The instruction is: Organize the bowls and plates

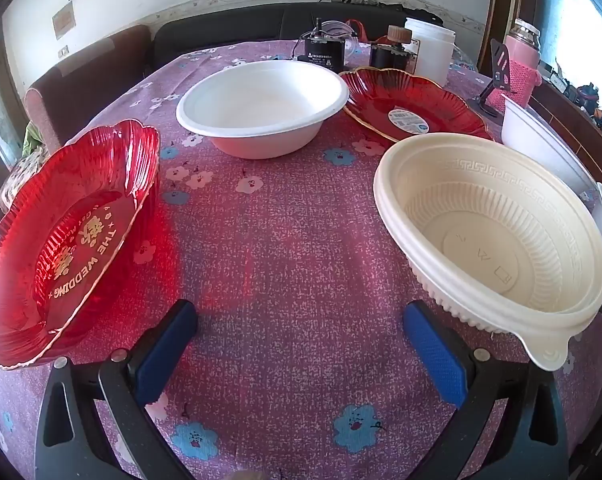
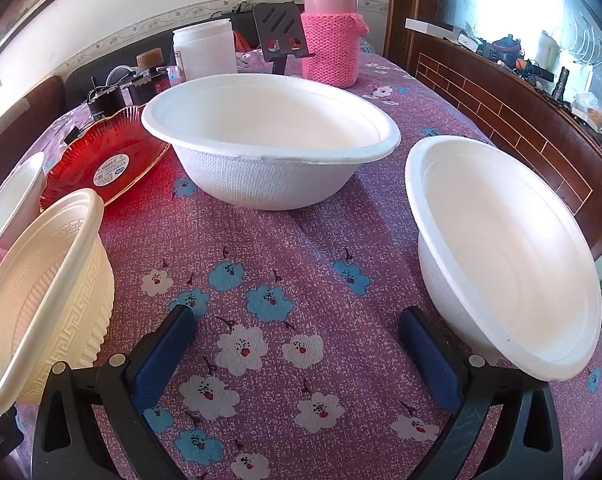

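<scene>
My left gripper (image 1: 301, 316) stands open over bare tablecloth, nothing between its blue pads. To its left lies a red glass plate with gold lettering (image 1: 69, 240); to its right a cream plastic bowl (image 1: 497, 232). Farther back sit a white paper bowl (image 1: 261, 108) and a second red plate (image 1: 413, 104). My right gripper (image 2: 297, 320) is open too, empty, above the cloth. In the right wrist view a white paper bowl (image 2: 269, 148) sits ahead, another white bowl (image 2: 509, 256) to the right, the cream bowl (image 2: 45, 288) to the left, and the second red plate (image 2: 101, 156) behind it.
At the table's far side stand a pink flask in a knitted sleeve (image 2: 331, 36), a white jar (image 2: 205, 52), a black phone stand (image 2: 279, 32) and small dark bottles (image 1: 325, 50). A wooden cabinet (image 2: 513, 120) borders the right edge. A chair (image 1: 85, 80) stands at the left.
</scene>
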A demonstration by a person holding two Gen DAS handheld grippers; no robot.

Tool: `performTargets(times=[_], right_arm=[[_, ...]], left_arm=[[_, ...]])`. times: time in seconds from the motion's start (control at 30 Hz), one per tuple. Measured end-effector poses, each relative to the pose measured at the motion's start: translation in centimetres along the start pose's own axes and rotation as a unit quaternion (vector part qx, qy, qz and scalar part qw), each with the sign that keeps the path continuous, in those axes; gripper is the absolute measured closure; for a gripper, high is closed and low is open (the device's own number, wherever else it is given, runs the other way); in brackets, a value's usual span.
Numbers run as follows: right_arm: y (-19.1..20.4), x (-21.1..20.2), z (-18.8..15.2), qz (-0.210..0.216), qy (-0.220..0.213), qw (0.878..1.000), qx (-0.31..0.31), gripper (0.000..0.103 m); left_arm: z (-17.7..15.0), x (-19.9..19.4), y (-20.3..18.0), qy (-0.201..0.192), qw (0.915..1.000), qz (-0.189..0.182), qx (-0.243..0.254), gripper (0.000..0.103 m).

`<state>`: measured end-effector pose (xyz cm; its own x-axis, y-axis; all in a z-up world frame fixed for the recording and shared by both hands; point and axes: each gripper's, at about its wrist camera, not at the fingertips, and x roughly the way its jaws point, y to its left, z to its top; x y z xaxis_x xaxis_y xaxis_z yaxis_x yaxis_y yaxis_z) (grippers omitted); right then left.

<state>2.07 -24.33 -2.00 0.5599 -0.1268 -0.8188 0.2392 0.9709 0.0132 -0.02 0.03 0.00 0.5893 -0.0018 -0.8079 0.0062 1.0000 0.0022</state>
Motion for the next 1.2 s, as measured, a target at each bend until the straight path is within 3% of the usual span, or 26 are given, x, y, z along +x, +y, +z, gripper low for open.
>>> performTargets(times=[0.17,0.33,0.5,1.2], right_arm=[[0.0,-0.01,0.0,0.0,0.0,1.0,0.0,0.001],[-0.01,-0.01,0.0,0.0,0.0,1.0,0.0,0.001],[-0.01,-0.02,-0.01,0.0,0.0,1.0,0.0,0.001],[0.04,0.0,0.01,0.0,0.0,1.0,0.0,0.001]], left_arm=[[-0.15,-0.26,0.2,0.006,0.9999,0.004,-0.007,0.0],[0.23,-0.04,0.23,0.042,0.999,-0.004,0.012,0.0],[-0.5,-0.63,0.06,0.026,0.9996,0.001,0.006,0.0],[-0.53,-0.83,-0.01,0.022,0.9997,0.005,0.004,0.0]])
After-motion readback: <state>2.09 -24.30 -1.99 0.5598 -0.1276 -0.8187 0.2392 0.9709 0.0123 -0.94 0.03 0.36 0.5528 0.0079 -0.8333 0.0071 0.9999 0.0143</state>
